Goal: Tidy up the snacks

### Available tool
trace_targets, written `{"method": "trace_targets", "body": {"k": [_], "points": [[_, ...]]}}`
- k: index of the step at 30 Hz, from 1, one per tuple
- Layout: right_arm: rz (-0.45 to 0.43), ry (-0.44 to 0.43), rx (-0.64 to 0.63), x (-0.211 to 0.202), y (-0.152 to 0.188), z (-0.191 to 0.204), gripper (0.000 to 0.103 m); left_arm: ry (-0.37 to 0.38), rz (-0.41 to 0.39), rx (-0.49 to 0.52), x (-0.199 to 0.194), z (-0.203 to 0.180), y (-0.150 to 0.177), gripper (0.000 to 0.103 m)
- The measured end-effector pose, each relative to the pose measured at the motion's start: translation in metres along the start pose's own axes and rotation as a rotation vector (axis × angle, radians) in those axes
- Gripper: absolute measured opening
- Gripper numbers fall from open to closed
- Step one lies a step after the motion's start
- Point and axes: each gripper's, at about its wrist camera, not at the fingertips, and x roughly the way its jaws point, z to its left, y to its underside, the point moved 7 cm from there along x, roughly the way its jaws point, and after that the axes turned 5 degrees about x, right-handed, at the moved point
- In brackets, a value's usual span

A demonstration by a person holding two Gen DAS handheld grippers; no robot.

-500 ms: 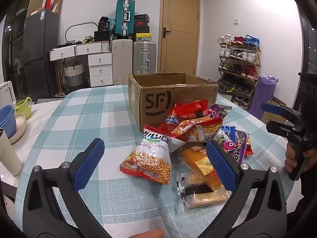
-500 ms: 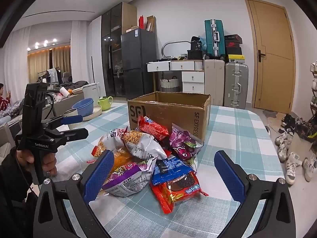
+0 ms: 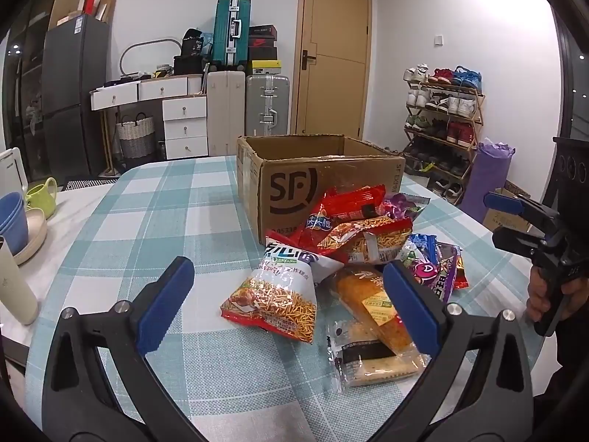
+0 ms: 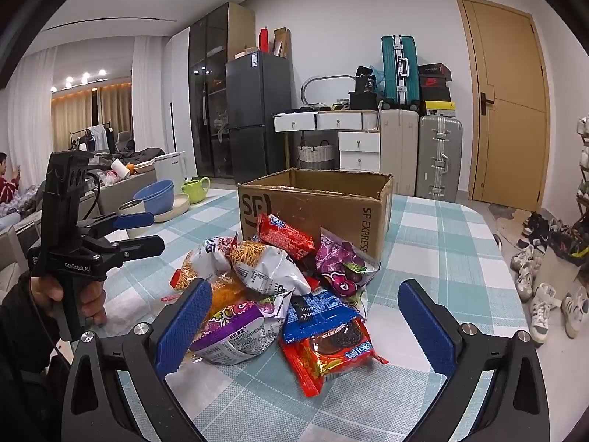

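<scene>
Lying in a loose heap on the checked tablecloth (image 3: 154, 221), the snack packets (image 3: 353, 258) sit just in front of the open cardboard box (image 3: 294, 184), the rearmost red packet (image 4: 285, 237) touching its printed front wall. Nearer than the box, a noodle-snack bag (image 3: 276, 294) and a wrapped bread (image 3: 371, 298) lie at the heap's front edge, and a red cookie packet (image 4: 331, 353) lies on the heap's other side. The left gripper (image 3: 291, 302) hovers short of the heap, jaws spread wide, holding nothing. The right gripper (image 4: 305, 328) does likewise, jaws wide apart and empty. Left of the box stand blue bowls (image 4: 156, 195) and a green cup (image 4: 195, 189).
</scene>
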Motion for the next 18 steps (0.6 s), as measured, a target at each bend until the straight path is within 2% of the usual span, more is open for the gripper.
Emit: {"method": "trace_targets", "body": {"k": [18], "points": [[0.0,-0.001,0.001,-0.0003,-0.0004,-0.0023,0.103,0.008,0.001,-0.007,0.0016,0.0047,0.0012,0.103]]}}
